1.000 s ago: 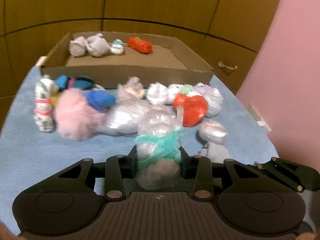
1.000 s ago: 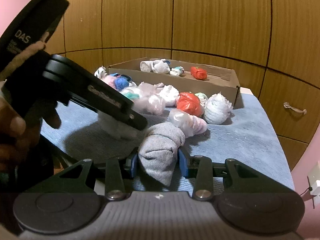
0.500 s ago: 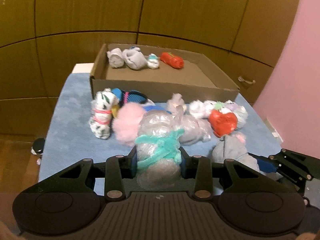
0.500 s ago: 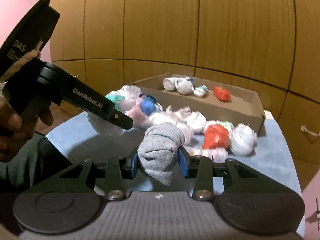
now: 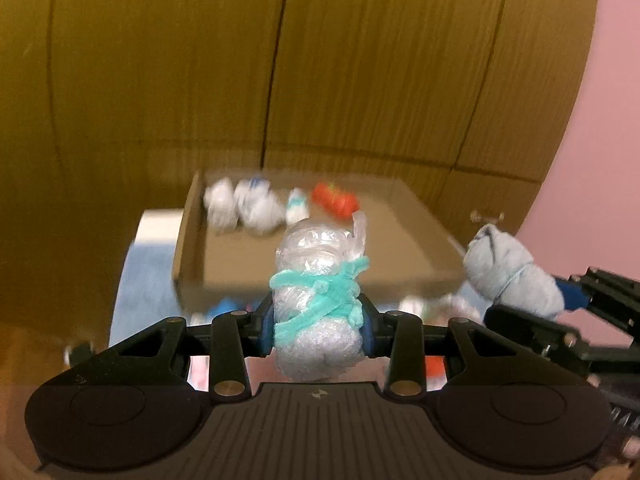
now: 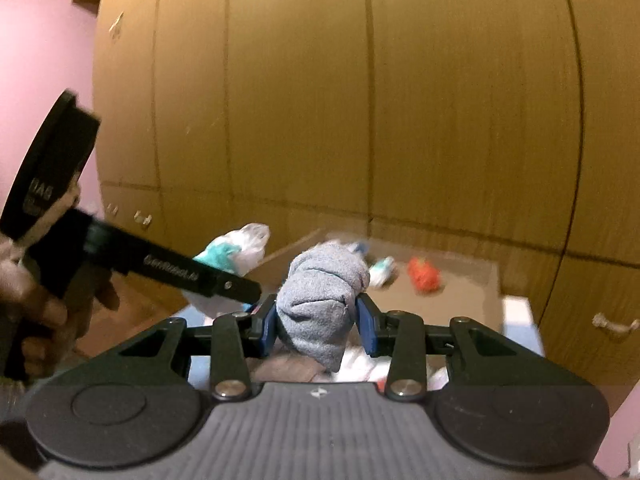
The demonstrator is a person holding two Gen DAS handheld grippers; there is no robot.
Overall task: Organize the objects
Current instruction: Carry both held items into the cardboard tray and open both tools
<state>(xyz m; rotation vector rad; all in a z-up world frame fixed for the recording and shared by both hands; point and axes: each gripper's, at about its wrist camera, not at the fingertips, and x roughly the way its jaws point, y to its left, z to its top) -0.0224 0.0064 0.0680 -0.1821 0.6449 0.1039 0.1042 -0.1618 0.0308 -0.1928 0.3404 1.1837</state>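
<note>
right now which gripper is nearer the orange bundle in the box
Hard to call. Left gripper and right gripper each hold a bundle short of the cardboard box; the orange bundle lies at its back.

Left gripper (image 5: 318, 320): jaws drawn in close, both blue pads pressed against the sides of a clear plastic bundle tied with teal cord (image 5: 318, 300), which stands up between and beyond the fingertips.
Left gripper pitch: tilted downward.
Right gripper (image 6: 318, 322): jaws drawn in close, blue pads clamped on a grey rolled sock (image 6: 322, 296) that bulges above the fingertips and hangs below them.
Right gripper pitch: slightly downward.
Left hand (image 6: 38, 304): wrapped around the left gripper's black handle, fingers curled underneath, seen to the left of the right gripper's fingers.
</note>
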